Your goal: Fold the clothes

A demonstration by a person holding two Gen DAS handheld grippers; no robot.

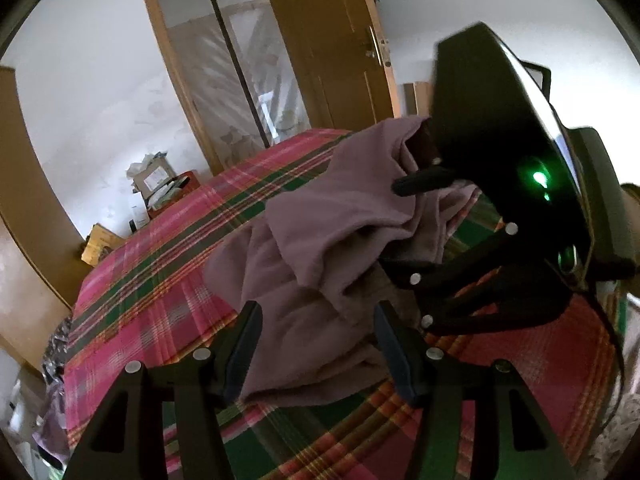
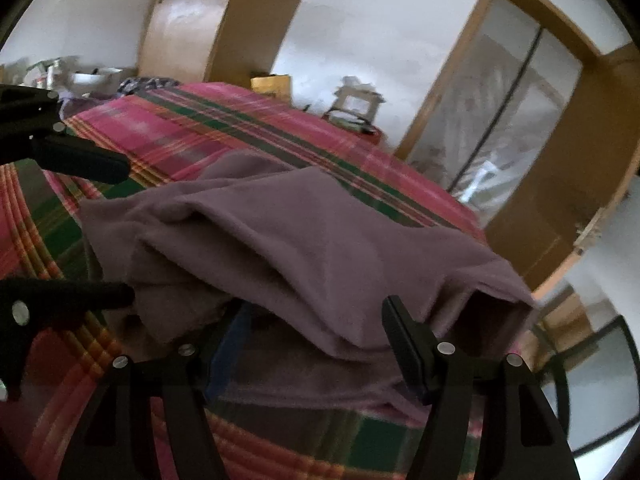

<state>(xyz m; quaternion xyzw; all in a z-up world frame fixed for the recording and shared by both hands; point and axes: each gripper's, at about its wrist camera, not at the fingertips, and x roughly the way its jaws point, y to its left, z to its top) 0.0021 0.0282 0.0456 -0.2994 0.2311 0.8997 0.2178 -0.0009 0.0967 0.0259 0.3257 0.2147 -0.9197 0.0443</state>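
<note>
Left tongs (image 1: 316, 344) spread wide, right tongs (image 2: 316, 344) likewise, mauve garment (image 2: 320, 248) between, plaid bedspread (image 1: 160, 264)

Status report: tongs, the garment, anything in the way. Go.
Left tongs open, right tongs open. Mauve garment bunched on plaid bedspread, between both tongs. Nothing blocking.

Mauve garment on plaid

A plain dusty-mauve garment (image 2: 304, 232) is lying on a bedspread (image 1: 152, 264) showing pink, green and orange plaid; black grippers are flanking it, one glowing with a green light (image 1: 538, 179).
</note>
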